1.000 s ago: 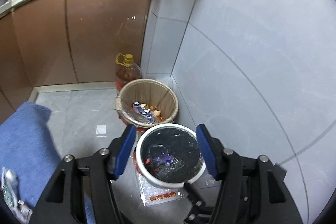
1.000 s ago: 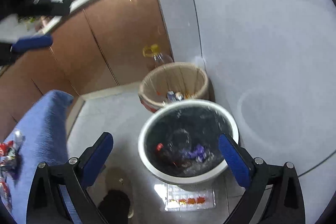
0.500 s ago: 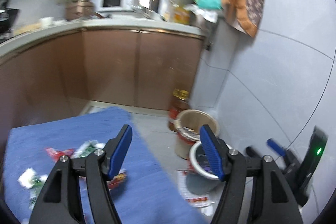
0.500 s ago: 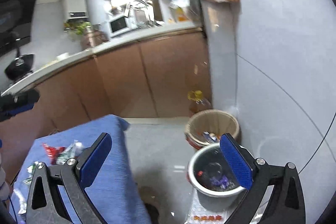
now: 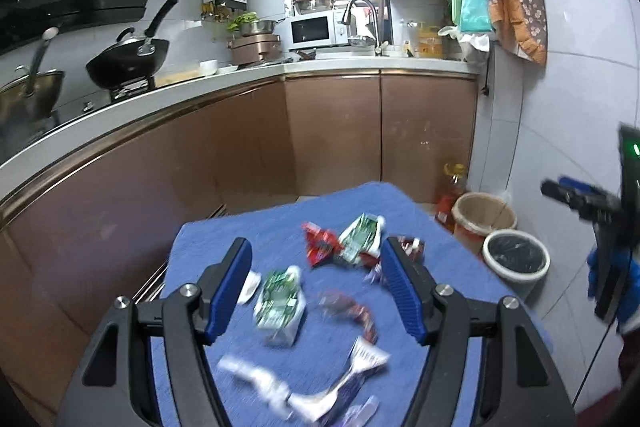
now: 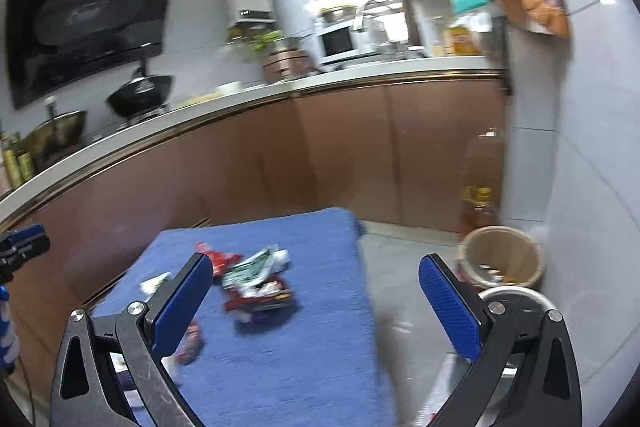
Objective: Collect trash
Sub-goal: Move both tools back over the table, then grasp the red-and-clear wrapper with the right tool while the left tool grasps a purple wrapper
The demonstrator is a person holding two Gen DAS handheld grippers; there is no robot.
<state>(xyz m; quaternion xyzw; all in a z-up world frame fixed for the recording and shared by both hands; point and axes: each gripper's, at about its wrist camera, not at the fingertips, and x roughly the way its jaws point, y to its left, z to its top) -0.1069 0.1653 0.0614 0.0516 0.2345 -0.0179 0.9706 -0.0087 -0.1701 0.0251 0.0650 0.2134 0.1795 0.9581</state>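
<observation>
**Q:** What has changed, and what state are your tools in?

**A:** A second ago both tools hung over the black-lined bin; you have now swung them back above the table [image 5: 208, 239]. Your left tool [image 5: 316, 287] is spread wide and holds nothing. Your right tool [image 6: 316, 303] is likewise wide open and empty.

**Q:** Where is the trash?

**A:** Wrappers lie scattered on the blue cloth: a green packet [image 5: 278, 301] between the left tool's fingers, red wrappers [image 5: 320, 247] beyond. The black-lined bin [image 5: 516, 261] stands on the floor to your right, beside the tan bin [image 5: 486, 213]. Judged: one drop is complete; select the next wrapper.
</observation>
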